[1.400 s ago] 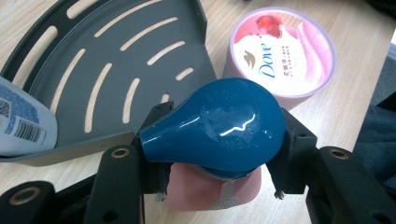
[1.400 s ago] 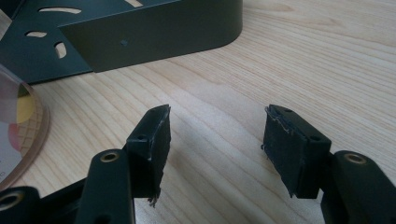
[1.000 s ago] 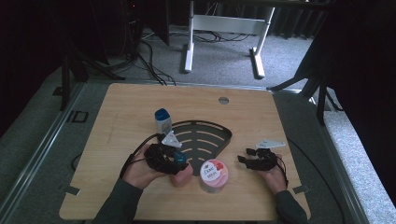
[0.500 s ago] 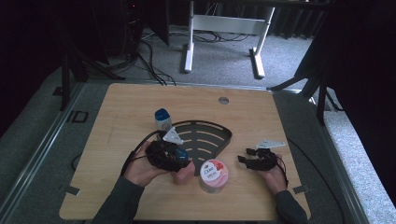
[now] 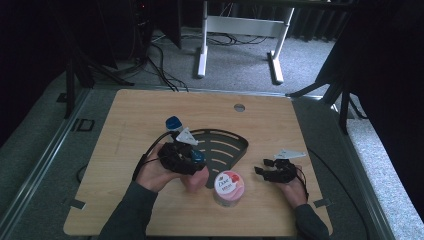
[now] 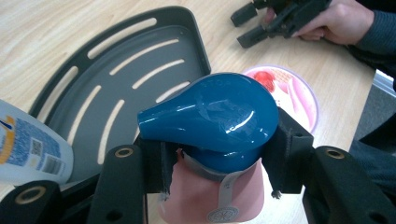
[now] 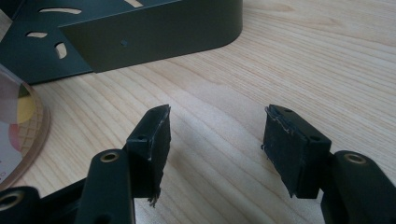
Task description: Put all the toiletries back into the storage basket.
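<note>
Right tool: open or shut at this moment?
Open. The right tool has its jaws spread wide, bare wooden table between them, gripping nothing; it rests beside the dark slotted tray.

High view dim, soft, dark surroundings; wooden table (image 5: 150, 115) evenly lit from above. Left gripper view sharp, bright glare streaks on blue pump cap (image 6: 210, 116). Right gripper view: near jaws slightly blurred, soft shadows beneath.

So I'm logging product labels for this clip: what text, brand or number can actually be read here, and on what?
"Dove": on the lid of the pink jar.
"STOP": embossed on the blue pump cap of the pink bottle held in the left gripper; the rest is unclear.
Barcode and fine print on the white bottle: too small to read.
</note>
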